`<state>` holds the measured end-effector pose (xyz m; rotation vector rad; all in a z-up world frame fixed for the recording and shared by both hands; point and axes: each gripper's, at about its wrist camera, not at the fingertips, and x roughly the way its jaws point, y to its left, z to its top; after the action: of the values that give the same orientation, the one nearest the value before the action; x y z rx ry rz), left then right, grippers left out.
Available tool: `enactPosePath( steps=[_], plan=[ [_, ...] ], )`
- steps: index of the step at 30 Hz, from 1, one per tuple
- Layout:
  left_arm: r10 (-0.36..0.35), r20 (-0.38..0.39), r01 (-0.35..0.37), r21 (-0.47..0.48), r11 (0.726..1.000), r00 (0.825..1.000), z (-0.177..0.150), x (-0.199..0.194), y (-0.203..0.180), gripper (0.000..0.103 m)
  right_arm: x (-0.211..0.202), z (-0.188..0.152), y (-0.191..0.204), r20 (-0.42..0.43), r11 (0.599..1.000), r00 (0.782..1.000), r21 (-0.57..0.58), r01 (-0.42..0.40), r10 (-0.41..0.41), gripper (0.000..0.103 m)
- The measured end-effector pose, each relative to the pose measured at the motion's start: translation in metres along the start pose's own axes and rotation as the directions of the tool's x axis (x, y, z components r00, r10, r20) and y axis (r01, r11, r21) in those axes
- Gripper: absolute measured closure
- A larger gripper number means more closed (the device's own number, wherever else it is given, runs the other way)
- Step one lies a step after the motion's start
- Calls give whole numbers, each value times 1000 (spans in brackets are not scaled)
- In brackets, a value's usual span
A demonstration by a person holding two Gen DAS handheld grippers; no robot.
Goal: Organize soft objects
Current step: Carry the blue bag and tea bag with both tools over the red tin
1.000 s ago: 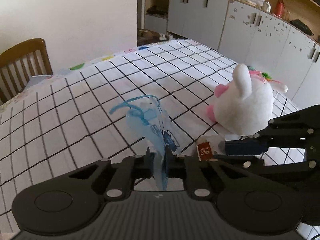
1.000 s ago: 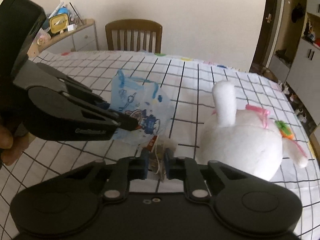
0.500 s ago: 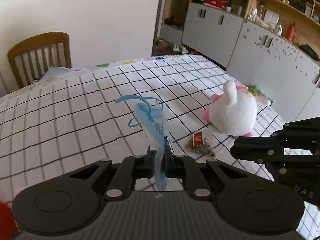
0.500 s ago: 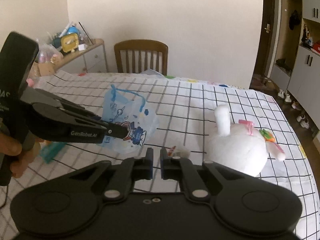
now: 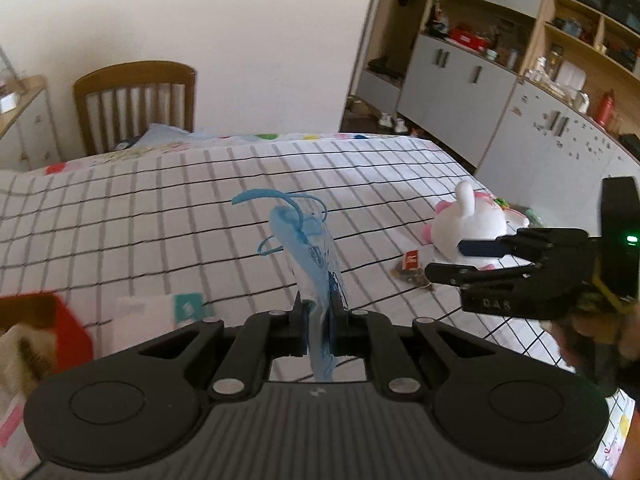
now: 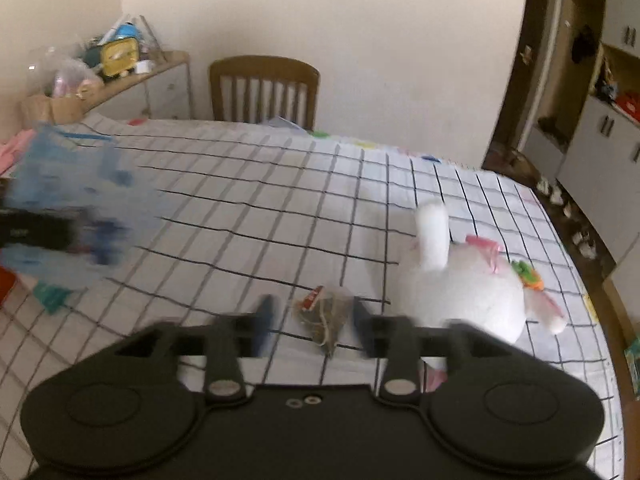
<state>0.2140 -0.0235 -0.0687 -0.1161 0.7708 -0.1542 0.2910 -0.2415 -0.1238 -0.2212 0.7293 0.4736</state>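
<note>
Two grippers mid-sort: left gripper (image 5: 319,322) clamps the blue pouch (image 5: 310,252) aloft, while right gripper (image 6: 312,322), fingers spread, hovers over the tea bag (image 6: 325,316) beside the white plush toy (image 6: 464,288), apparently requiring descent and closure.

Bare checked tablecloth (image 6: 248,216) lies ahead of the right gripper (image 6: 312,320); a tea bag (image 6: 324,316) sits between its spread fingers; a plush toy (image 6: 468,292) blocks its right.

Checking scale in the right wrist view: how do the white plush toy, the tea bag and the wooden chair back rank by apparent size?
1. White plush toy
2. Wooden chair back, slightly smaller; it stands farther away, so real size is unsure
3. Tea bag, clearly smallest
</note>
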Motion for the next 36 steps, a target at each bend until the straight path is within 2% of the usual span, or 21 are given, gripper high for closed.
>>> enactPosePath(
  steps=[2,8,11,15,17,19,22,28,36],
  plan=[
    [14,4,-14,-18,1000,1000,-3,-9,6,94,10,0,-1,1,1000,1000,-5,-12,12,44],
    [55,12,-54,-66,996,998,-13,-29,22,94,45,2,-2,-53,1000,999,-1,-4,4,46],
    [67,17,-65,-86,994,998,-17,-37,27,94,54,-1,-3,-80,1000,997,2,12,-12,57],
    [74,25,-71,-105,992,997,-20,-46,33,94,56,-7,-1,-95,1000,995,-2,10,-10,64],
    [74,29,-71,-110,991,997,-21,-50,36,94,54,-7,2,-88,1000,996,-10,14,-15,78],
    [75,33,-71,-112,991,997,-23,-54,38,94,52,-5,3,-85,1000,996,-5,15,-16,83],
    [74,37,-70,-116,991,997,-25,-58,42,94,44,-2,6,-74,1000,997,7,-2,3,91],
    [59,52,-52,-128,990,997,-26,-70,54,94,2,9,30,-28,997,997,10,-72,72,92],
    [51,70,-42,-126,991,996,-32,-95,76,94,-64,33,97,43,977,979,-87,-193,197,92]
  ],
)
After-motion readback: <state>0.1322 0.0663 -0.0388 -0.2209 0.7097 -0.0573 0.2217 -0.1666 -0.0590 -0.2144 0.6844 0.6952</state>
